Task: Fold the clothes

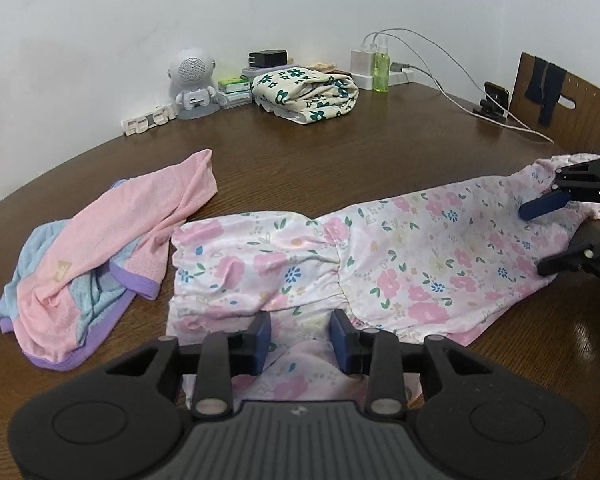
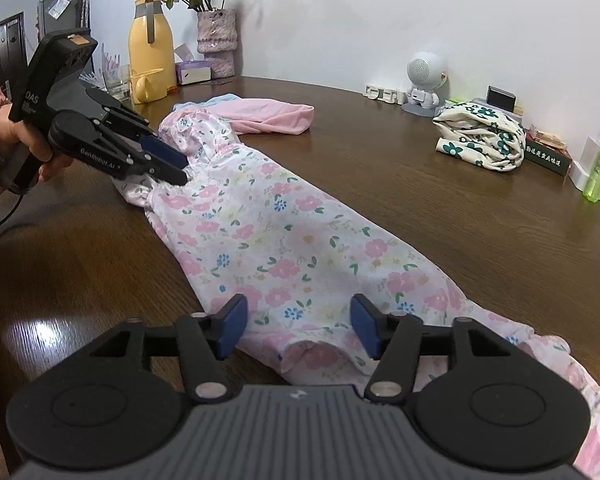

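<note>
A white garment with pink and blue flowers (image 1: 400, 256) lies stretched in a long strip on the brown wooden table (image 1: 300, 160); it also shows in the right wrist view (image 2: 284, 248). My left gripper (image 1: 300, 332) is open, its blue pads on either side of a fold at one end of the garment. In the right wrist view the left gripper (image 2: 168, 160) sits at the far end by the ruffled edge. My right gripper (image 2: 300, 324) is open over the other end. In the left wrist view the right gripper (image 1: 540, 236) is at the far right, jaws apart.
A pink, blue and purple garment (image 1: 100, 256) lies crumpled beside the floral one. A folded cream cloth with green flowers (image 1: 306, 92) sits at the back. Along the wall stand a white speaker figure (image 1: 192, 80), chargers with cables, a green bottle (image 1: 380, 68), a yellow jug (image 2: 150, 56) and a vase (image 2: 216, 40).
</note>
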